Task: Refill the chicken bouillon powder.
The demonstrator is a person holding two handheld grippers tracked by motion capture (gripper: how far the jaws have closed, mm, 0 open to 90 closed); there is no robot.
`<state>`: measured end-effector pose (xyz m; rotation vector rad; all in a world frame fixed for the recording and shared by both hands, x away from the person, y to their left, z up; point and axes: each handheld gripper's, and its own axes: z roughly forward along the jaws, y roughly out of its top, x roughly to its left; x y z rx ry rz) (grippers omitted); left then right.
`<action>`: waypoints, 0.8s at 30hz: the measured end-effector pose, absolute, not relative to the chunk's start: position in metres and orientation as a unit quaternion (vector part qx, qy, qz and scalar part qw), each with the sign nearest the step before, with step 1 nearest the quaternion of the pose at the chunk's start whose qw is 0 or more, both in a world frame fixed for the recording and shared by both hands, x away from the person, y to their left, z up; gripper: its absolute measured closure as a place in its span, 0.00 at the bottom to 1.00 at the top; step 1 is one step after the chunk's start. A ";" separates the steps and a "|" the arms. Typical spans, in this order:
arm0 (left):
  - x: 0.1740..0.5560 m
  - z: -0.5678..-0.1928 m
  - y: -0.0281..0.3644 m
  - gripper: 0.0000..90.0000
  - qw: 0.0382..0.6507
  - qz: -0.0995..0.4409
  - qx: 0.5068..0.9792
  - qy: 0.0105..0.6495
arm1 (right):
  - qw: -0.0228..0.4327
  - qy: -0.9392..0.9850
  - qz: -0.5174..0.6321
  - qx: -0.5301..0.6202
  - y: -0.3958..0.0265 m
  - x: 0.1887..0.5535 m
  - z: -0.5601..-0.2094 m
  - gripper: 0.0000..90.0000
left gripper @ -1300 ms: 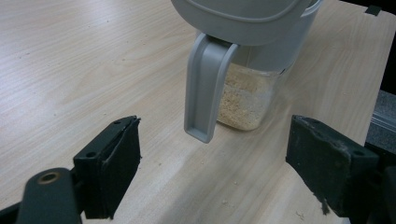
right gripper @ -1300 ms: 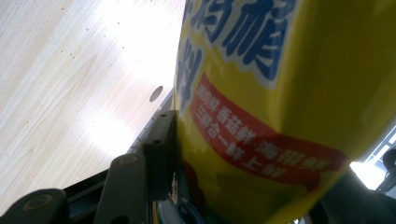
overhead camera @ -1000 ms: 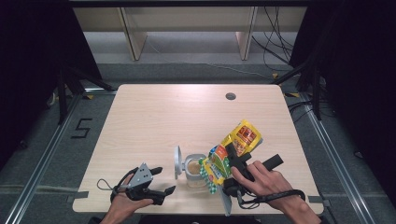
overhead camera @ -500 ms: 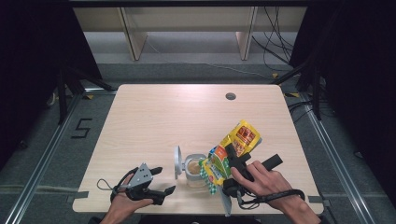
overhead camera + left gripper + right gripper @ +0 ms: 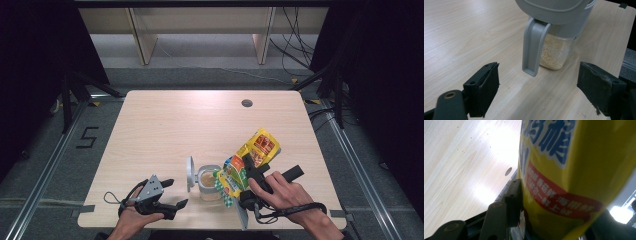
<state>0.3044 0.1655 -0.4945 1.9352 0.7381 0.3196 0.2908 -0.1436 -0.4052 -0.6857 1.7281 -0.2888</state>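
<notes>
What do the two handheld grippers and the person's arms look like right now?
Both are black, with flat, blocky black jaws. The left gripper carries a grey three-cornered plate and a thin black looping cable. The right gripper trails a black cable around the wrist. Forearms are bare, no sleeves visible.

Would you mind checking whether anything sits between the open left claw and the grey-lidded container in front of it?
Nothing visible does. In the left gripper view, bare table lies between the left claw and the container; its grey latch hangs on the near side, and only a few crumbs lie on the wood.
</notes>
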 end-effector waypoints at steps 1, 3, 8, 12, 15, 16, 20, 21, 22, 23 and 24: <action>0.305 -0.494 0.166 0.19 0.498 0.133 0.801 0.303 | 0.589 0.742 -0.124 -0.294 -0.144 0.291 -0.405 0.63; 0.304 -0.495 0.165 0.19 0.503 0.134 0.797 0.306 | 0.589 0.742 -0.125 -0.294 -0.144 0.291 -0.405 0.63; 0.304 -0.495 0.165 0.19 0.501 0.132 0.799 0.306 | 0.583 0.747 -0.125 -0.293 -0.144 0.291 -0.404 0.64; 0.305 -0.495 0.165 0.19 0.501 0.132 0.800 0.304 | 0.590 0.740 -0.126 -0.297 -0.144 0.290 -0.404 0.64; 0.305 -0.494 0.166 0.19 0.494 0.135 0.804 0.302 | 0.586 0.747 -0.124 -0.290 -0.144 0.290 -0.406 0.64; 0.305 -0.494 0.165 0.19 0.500 0.132 0.800 0.304 | 0.583 0.741 -0.130 -0.306 -0.142 0.291 -0.404 0.64; 0.305 -0.494 0.166 0.19 0.498 0.133 0.802 0.302 | 0.584 0.744 -0.126 -0.299 -0.143 0.290 -0.405 0.64; 0.305 -0.495 0.165 0.19 0.501 0.132 0.800 0.304 | 0.584 0.743 -0.127 -0.301 -0.142 0.290 -0.404 0.64; 0.306 -0.494 0.168 0.19 0.486 0.141 0.810 0.296 | 0.585 0.743 -0.127 -0.299 -0.143 0.290 -0.404 0.64; 0.306 -0.494 0.168 0.19 0.486 0.141 0.810 0.296 | 0.585 0.743 -0.127 -0.299 -0.143 0.290 -0.404 0.64; 0.305 -0.494 0.167 0.19 0.488 0.142 0.808 0.299 | 0.592 0.738 -0.127 -0.299 -0.143 0.290 -0.404 0.64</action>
